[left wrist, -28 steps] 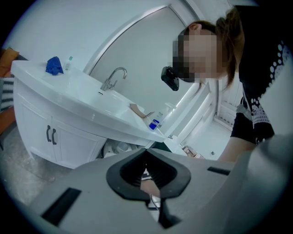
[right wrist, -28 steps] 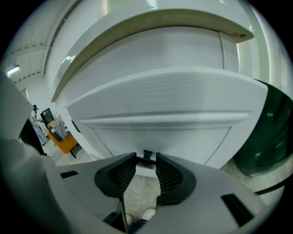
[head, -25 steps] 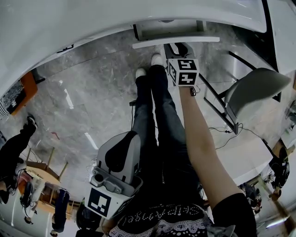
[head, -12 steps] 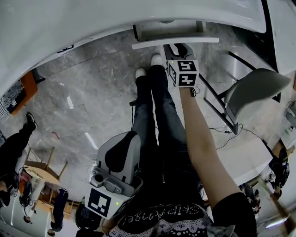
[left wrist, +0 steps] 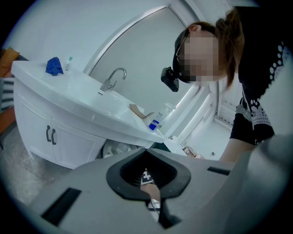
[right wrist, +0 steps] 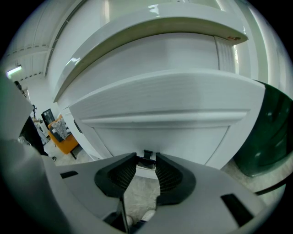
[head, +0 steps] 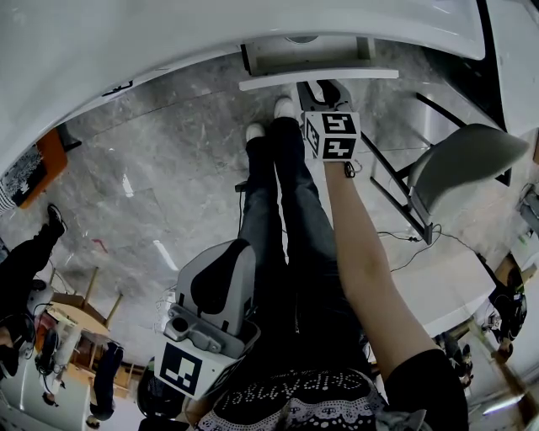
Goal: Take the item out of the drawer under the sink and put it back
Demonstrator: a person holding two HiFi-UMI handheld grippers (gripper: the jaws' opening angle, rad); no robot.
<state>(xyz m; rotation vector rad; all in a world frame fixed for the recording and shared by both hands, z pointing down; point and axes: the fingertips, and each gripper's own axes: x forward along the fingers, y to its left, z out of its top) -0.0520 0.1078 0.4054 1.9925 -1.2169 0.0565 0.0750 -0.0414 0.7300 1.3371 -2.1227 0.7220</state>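
In the head view the white drawer (head: 316, 77) under the sink counter (head: 253, 25) stands partly pulled out. Its inside looks pale, and I can make out no item in it. My right gripper (head: 324, 88) reaches to the drawer front. In the right gripper view its jaws sit close on either side of the small black drawer handle (right wrist: 147, 155), on the white drawer panel (right wrist: 160, 132). My left gripper (head: 232, 252) hangs low beside the person's legs, away from the cabinet. In the left gripper view the left gripper (left wrist: 147, 157) has its jaws together with nothing between them.
A grey chair (head: 467, 160) stands right of the drawer, and the person's shoes (head: 269, 122) are just below it. A dark green bin (right wrist: 270, 132) is right of the cabinet. The counter carries a faucet (left wrist: 112, 80), a blue cloth (left wrist: 54, 66) and a small bottle (left wrist: 154, 124).
My right gripper and the drawer front have shifted very slightly toward the person. The left gripper has stayed where it was.
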